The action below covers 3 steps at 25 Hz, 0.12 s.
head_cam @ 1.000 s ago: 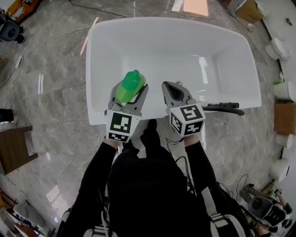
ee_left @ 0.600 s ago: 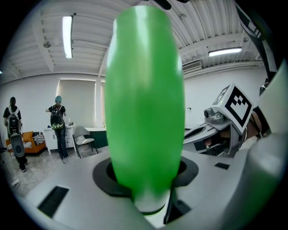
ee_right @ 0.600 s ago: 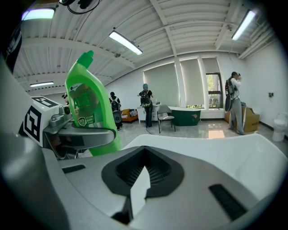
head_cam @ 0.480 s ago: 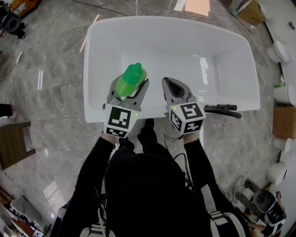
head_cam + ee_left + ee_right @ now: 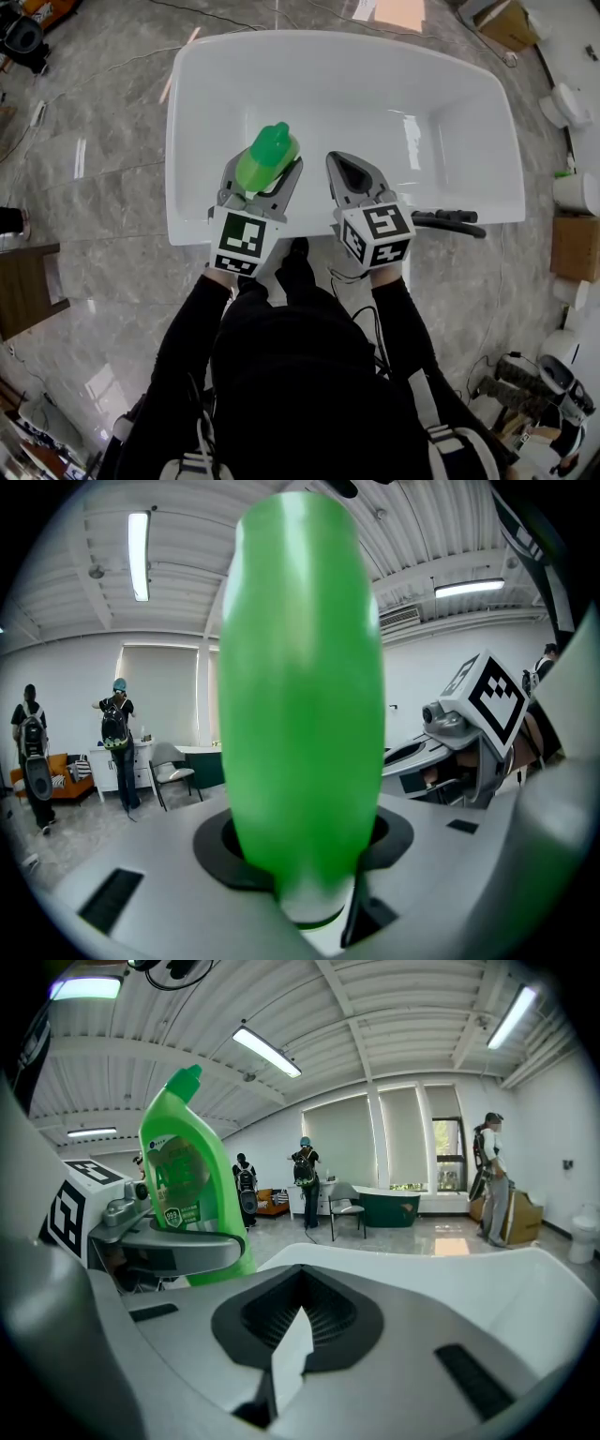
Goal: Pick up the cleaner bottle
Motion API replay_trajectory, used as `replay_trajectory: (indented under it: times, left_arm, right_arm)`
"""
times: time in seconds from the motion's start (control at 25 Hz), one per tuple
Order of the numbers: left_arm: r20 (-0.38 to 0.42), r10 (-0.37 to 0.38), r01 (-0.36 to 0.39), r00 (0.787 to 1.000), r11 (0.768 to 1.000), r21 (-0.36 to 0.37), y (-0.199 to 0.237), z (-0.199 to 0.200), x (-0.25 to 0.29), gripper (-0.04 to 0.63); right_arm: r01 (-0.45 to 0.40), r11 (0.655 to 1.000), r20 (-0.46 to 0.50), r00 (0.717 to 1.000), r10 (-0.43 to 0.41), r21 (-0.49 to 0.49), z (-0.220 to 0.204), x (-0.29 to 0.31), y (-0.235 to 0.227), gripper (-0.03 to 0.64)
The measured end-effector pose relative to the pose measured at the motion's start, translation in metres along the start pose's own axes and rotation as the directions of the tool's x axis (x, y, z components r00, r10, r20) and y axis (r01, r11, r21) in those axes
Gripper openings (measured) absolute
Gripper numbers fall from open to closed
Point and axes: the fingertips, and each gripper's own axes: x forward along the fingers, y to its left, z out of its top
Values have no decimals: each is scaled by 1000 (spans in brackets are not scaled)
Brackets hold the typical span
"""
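At the far left, the person with the backpack (image 5: 34, 752) took a small step toward the right.

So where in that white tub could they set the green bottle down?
The basin of the white bathtub is bare throughout, widest toward its far rim and right end. It is crowded only along the near rim: the left gripper holds the green plastic cleaner bottle there, the right gripper hovers beside it, and a black handle lies further right.

Large indoor test hall, freestanding white bathtub (image 5: 450, 141), marble-tile floor (image 5: 103, 187), strip-lit ribbed ceiling (image 5: 394, 1016)
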Motion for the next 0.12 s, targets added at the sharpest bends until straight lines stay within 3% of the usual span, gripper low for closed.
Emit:
replay_trajectory:
  times: [0.12]
  left_arm:
    - [0, 0, 0, 1000, 1000, -2, -3, 0, 3, 199]
  right_arm:
    - [-1, 1000, 3, 1000, 1, -2, 0, 0, -2, 2]
